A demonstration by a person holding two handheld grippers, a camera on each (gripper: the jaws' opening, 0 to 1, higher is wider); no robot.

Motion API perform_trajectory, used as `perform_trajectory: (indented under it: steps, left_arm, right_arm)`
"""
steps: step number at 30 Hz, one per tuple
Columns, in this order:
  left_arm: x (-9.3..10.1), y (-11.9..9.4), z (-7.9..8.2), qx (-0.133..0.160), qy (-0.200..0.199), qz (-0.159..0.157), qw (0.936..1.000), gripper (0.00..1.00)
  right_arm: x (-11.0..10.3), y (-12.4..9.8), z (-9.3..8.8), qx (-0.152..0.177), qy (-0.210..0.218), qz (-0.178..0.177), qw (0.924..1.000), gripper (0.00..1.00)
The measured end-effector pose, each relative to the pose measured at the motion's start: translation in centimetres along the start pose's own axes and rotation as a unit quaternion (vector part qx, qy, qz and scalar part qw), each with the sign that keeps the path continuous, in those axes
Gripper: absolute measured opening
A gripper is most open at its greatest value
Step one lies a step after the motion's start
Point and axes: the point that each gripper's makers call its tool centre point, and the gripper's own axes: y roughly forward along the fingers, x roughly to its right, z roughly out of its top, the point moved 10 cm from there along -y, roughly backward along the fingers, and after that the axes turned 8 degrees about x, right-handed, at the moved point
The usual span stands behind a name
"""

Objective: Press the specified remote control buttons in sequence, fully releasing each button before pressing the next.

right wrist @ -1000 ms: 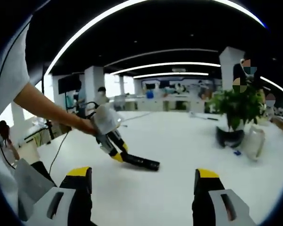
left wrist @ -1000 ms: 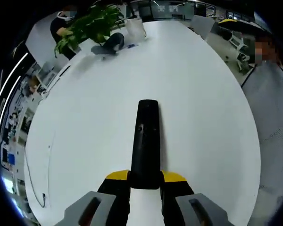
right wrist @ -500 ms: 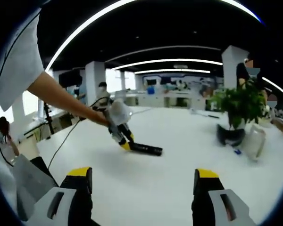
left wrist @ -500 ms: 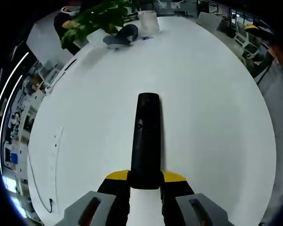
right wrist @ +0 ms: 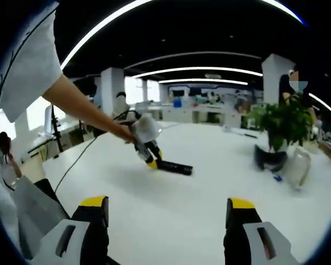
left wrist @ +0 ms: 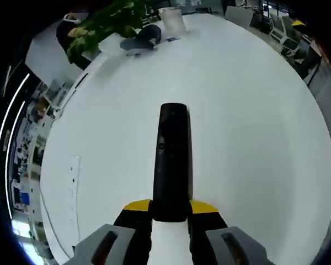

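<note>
Remote control [left wrist: 171,160] is being gripped at its near end by the left gripper [left wrist: 170,212] above a white table [left wrist: 248,127].

Right gripper [right wrist: 168,221] is hovering with jaws spread wide, holding nothing, well apart from the remote. Beyond the remote's far tip, a potted plant [left wrist: 107,25] is standing at the table's edge.

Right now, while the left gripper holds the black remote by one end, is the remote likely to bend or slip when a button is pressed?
The remote probably stays stiff: it juts straight out from the left gripper, unsagging. It may pivot downward if pressed near its free end, since only the near end is clamped. Its smooth dark casing could slip slightly.
</note>
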Motion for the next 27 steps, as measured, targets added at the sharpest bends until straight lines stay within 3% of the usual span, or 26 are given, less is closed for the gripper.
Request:
perform_trajectory:
  steps: [9, 12, 16, 19, 23, 27]
  left_arm:
    - [0.1, 0.1, 0.0, 0.004, 0.005, -0.007, 1.0, 0.24]
    - [0.1, 0.1, 0.1, -0.001, 0.037, 0.018, 0.9991, 0.29]
    - [0.3, 0.2, -0.3, 0.0, 0.029, 0.051, 0.9983, 0.32]
    - [0.7, 0.0, -0.9, 0.011, -0.011, 0.083, 0.9964, 0.33]
    - [0.5, -0.2, -1.7, 0.017, -0.1, 0.077, 0.9918, 0.34]
    - [1.0, -1.3, -2.1, 0.027, -0.161, 0.08, 0.9833, 0.49]
  right_arm:
    - [0.0, 0.2, -0.2, -0.002, -0.003, -0.001, 1.0, 0.86]
    - [0.0, 0.2, -0.2, -0.002, -0.004, -0.002, 1.0, 0.86]
    - [-0.1, 0.2, -0.2, 0.001, -0.003, -0.003, 1.0, 0.87]
    - [-0.1, 0.1, -0.1, 0.006, -0.002, -0.005, 1.0, 0.87]
    - [-0.2, 0.1, -0.1, 0.009, -0.003, -0.004, 0.9999, 0.87]
    - [-0.5, 0.1, 0.0, 0.015, -0.009, -0.002, 0.9998, 0.88]
